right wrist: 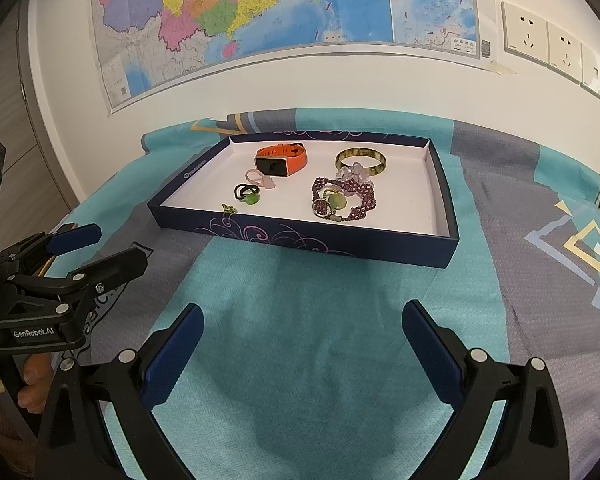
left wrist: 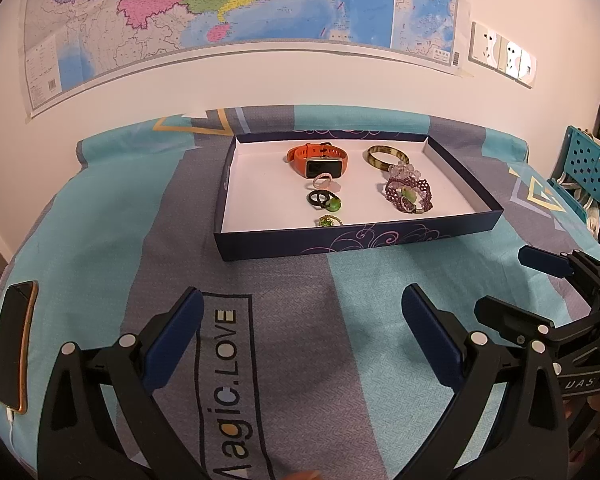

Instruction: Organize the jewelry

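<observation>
A shallow dark blue box [left wrist: 340, 240] [right wrist: 300, 236] with a white floor lies on the cloth ahead. In it lie an orange watch [left wrist: 318, 158] [right wrist: 282, 160], a brown-green bangle [left wrist: 387, 157] [right wrist: 362, 162], a purple bead bracelet [left wrist: 409, 194] [right wrist: 346, 199], a pink ring [left wrist: 324, 181] [right wrist: 260, 179], a black and green ring [left wrist: 325, 200] [right wrist: 247, 195] and a small green ring [left wrist: 329, 221] [right wrist: 229, 209]. My left gripper [left wrist: 302, 340] is open and empty, short of the box. My right gripper [right wrist: 302, 348] is open and empty too.
A phone [left wrist: 14, 344] with a cable lies at the table's left edge. A blue and grey cloth [right wrist: 320, 320] covers the table. A map [left wrist: 220, 12] and sockets [right wrist: 548, 44] hang on the wall behind. A blue chair [left wrist: 584, 164] stands at the right.
</observation>
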Action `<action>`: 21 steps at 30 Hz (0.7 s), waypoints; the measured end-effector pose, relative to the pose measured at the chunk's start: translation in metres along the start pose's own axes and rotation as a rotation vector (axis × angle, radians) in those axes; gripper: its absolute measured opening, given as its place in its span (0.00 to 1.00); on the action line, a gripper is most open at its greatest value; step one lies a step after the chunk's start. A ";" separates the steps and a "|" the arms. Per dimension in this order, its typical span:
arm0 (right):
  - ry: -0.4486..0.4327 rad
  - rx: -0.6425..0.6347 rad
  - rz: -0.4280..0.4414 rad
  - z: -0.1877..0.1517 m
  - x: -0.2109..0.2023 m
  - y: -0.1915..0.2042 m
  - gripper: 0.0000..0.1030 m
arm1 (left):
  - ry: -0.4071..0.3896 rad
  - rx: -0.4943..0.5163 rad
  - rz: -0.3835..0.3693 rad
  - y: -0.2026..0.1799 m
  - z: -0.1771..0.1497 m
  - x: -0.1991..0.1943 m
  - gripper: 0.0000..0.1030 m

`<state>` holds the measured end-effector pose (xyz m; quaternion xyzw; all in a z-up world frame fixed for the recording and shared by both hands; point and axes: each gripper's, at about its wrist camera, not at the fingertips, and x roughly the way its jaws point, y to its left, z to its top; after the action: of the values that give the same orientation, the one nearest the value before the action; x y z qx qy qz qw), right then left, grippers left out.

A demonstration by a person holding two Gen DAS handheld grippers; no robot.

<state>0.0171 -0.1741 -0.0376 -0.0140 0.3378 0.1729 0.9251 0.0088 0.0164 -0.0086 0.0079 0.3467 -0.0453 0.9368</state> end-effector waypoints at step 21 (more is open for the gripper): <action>0.003 0.000 -0.002 0.000 0.001 0.000 0.93 | 0.005 0.000 -0.001 -0.001 -0.002 0.002 0.95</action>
<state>0.0175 -0.1736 -0.0378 -0.0145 0.3391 0.1719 0.9248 0.0093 0.0156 -0.0112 0.0078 0.3492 -0.0459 0.9359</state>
